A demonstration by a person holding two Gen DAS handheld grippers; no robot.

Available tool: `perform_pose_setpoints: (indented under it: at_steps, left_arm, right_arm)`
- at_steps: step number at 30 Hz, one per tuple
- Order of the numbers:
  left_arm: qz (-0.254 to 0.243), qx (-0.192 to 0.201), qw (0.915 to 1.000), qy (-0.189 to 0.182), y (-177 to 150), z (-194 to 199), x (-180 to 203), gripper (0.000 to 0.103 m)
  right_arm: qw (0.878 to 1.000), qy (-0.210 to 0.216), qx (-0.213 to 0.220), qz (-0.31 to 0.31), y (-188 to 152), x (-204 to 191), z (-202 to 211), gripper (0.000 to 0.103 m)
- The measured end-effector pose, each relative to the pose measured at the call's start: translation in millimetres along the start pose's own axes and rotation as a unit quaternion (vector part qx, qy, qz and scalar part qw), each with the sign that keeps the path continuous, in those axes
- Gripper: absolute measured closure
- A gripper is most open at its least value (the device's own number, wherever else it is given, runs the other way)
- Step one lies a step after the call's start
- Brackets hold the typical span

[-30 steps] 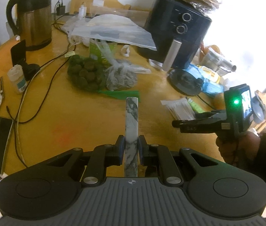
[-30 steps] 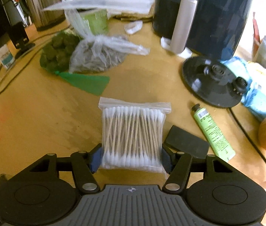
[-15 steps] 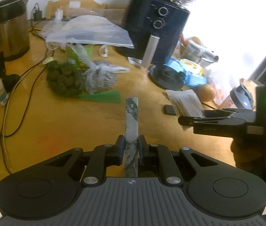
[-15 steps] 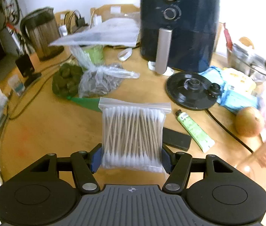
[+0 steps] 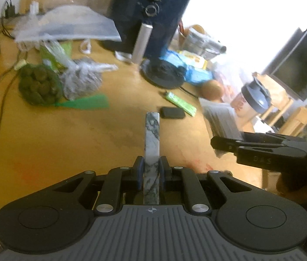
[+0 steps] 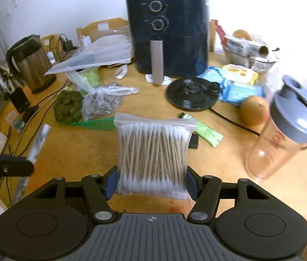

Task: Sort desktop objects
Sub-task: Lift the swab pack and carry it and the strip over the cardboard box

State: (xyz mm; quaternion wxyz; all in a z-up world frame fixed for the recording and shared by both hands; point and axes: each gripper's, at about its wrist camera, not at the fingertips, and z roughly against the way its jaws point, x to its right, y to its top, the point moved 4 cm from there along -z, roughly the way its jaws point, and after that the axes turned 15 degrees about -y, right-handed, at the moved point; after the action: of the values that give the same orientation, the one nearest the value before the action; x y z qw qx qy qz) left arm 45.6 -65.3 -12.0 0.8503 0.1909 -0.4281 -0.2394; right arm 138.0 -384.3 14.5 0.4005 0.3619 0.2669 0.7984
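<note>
Transport step, both items lifted clear of the table (image 6: 77,152). Left gripper (image 5: 151,169) is clamped on the marbled bar (image 5: 152,139), frame centre; right gripper (image 6: 152,182) is pinched on the cotton swab bag (image 6: 153,152), lower centre. Next: choose drop-off spots, lower, release

Glossy wooden table (image 6: 88,150); clear plastic bag (image 6: 153,152)

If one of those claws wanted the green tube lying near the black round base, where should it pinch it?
Probably across the middle of the green tube, coming down from above. It lies flat on the table, long and narrow, so the fingers should close across its narrow width. A small black block sits against its near side, so gripping toward the capped far end looks safer.
</note>
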Motion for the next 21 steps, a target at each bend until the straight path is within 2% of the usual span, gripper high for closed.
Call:
perform_pose_setpoints:
  at_steps: [11, 21]
  left_arm:
    - [0.027, -0.041, 0.9983, -0.032, -17, -15, -7, 0.087]
    - [0.047, -0.065, 0.9961, -0.036, -30, -23, -10, 0.087]
  right_arm:
    - [0.999, -0.033, -0.013, -0.040, -26, 14, 24, 0.038]
    - [0.997, -0.049, -0.029, -0.057, -43, 22, 33, 0.038]
